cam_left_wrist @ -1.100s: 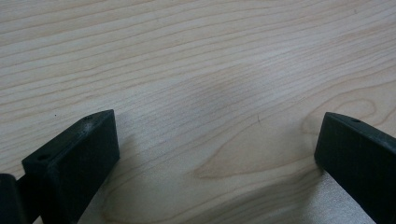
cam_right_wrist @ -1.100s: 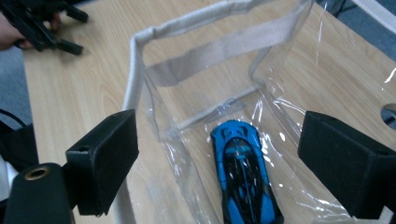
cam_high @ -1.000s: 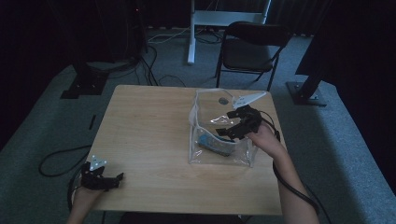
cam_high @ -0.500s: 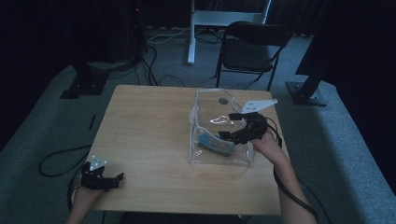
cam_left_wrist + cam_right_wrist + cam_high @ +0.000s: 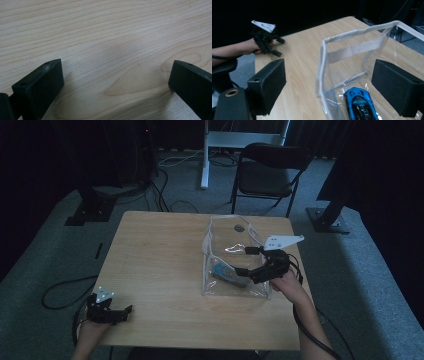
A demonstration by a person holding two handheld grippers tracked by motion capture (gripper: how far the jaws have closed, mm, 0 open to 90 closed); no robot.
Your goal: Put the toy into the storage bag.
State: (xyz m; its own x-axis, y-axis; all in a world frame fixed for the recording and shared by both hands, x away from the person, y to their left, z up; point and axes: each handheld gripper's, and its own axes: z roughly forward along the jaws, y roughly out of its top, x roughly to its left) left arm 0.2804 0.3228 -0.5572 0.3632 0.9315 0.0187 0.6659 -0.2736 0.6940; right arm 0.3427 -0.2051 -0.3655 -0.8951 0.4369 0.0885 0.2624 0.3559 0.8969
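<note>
A clear plastic bag [image 5: 235, 245] with white trim [image 5: 352, 35] stands open on the right half of the wooden table [image 5: 160, 255]. A blue toy car [image 5: 227, 274] lies on the bag's floor, and it appears in the right gripper view as the blue toy car [image 5: 359, 103] low between my jaws. My right gripper [image 5: 244, 261] is open at the bag's right side, its jaws wide around the white-trimmed edge [image 5: 332, 85]. I cannot tell if a jaw is inside the bag. My left gripper [image 5: 122, 312] rests open at the table's near left corner over bare wood [image 5: 115, 80], and also shows as the left gripper [image 5: 277, 46] far off.
A black folding chair [image 5: 272, 170] stands behind the table's far right edge. Cables [image 5: 165, 200] and stand bases [image 5: 327, 220] lie on the grey floor. A small dark round thing [image 5: 239, 227] sits at the bag's far end. The table's left and middle are bare wood.
My right gripper has drawn back to the right and toward the person, away from the bag's middle, staying open. The left gripper has not moved.
</note>
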